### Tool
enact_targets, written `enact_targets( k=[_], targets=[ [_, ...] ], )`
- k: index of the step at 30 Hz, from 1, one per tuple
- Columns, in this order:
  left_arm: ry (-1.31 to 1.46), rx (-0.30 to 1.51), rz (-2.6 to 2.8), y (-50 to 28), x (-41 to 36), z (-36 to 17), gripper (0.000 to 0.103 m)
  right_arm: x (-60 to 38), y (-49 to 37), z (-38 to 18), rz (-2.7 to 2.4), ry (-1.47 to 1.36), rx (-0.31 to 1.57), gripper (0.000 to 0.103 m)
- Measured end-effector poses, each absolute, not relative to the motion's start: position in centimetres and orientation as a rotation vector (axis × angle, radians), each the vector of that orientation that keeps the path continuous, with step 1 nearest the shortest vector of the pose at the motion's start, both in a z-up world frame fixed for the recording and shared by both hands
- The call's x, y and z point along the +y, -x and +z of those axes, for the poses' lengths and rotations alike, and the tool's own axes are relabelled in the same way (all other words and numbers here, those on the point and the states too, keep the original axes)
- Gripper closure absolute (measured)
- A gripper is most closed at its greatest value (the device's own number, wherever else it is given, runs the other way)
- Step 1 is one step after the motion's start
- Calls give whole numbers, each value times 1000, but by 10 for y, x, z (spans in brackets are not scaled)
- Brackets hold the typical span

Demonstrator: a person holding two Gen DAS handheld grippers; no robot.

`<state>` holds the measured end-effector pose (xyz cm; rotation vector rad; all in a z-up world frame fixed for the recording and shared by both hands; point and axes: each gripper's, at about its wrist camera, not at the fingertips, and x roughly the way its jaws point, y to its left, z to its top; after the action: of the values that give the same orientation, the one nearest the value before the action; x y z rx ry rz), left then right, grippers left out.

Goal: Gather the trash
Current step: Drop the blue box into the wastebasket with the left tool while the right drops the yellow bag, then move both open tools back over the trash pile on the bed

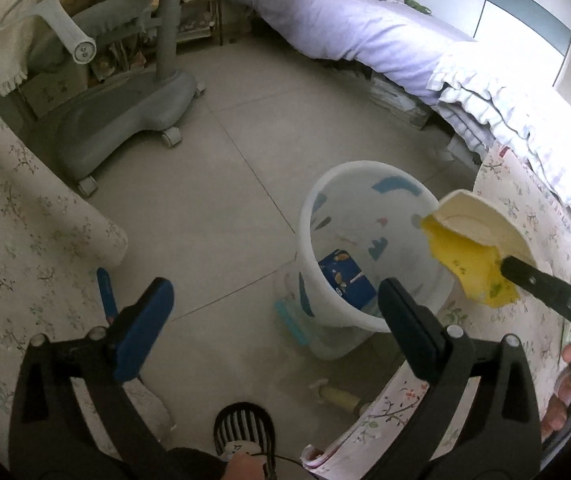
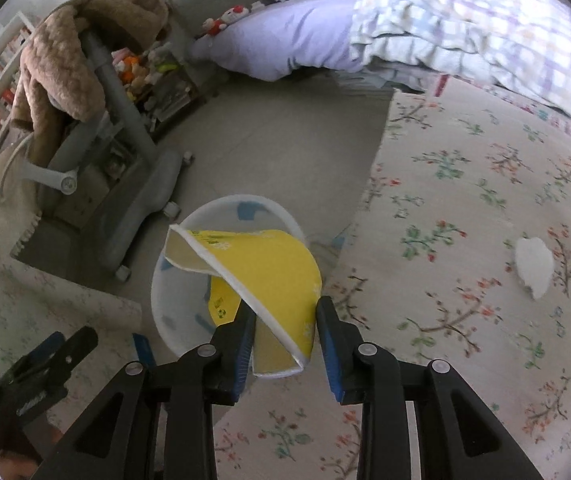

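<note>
Right wrist: cup (image 2: 261, 272) between right tongs (image 2: 285, 332).

The left gripper (image 1: 273, 304), jaws wide and empty, hangs over a white bin (image 1: 325, 248) holding a blue box (image 1: 347, 280); at right, a crushed yellow cup (image 1: 473, 256) hangs over its rim.

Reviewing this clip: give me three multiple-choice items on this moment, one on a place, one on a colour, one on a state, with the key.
1. Where is the blue box?
A. on the bed
B. inside the white bin
C. under the chair

2. What colour is the outside of the crushed cup?
A. yellow
B. red
C. green

3. How is the left claw?
A. shut on the cup
B. shut on nothing
C. wide open, empty

Key: 1 B, the box lies at the bin's bottom. 2 A, the right claw holds the yellow cup over the bin. 3 C, nothing sits between its spread fingers.
</note>
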<state>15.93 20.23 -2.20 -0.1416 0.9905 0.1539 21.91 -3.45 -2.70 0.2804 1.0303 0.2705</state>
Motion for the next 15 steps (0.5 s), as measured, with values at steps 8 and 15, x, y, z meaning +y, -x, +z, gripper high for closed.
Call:
enact_targets(
  k=[8,15],
  targets=[
    [111,984,119,-153,196,-16,2,-31,-222,-21,348,-336,957,31],
    [109,980,62,-148,178,-11,1,-60,-196,-7,264,-235,959,27]
  ],
)
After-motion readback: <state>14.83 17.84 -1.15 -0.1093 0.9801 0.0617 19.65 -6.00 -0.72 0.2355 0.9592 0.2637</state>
